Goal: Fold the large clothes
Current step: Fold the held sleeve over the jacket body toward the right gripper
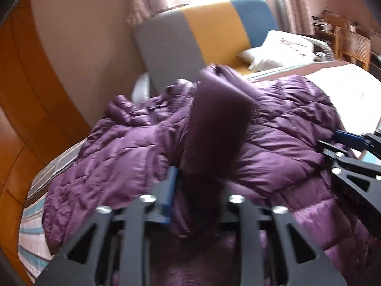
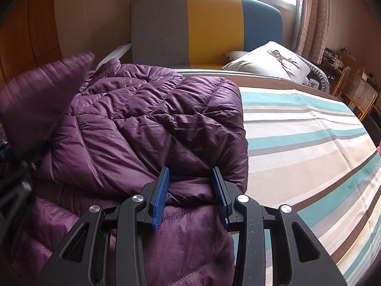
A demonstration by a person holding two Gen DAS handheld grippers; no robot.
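Note:
A large purple quilted down jacket lies partly folded on the striped bed; it fills the left wrist view too. My left gripper is shut on a flap of the jacket and holds it raised and blurred; one blue pad shows, the other is hidden by fabric. That flap shows at the left of the right wrist view. My right gripper is open, its blue fingers straddling the jacket's near folded edge. It also shows at the right edge of the left wrist view.
The bed has a striped sheet stretching to the right. A grey, yellow and blue headboard stands behind, with a white pillow. A wicker chair stands at the far right. A wooden wardrobe is at the left.

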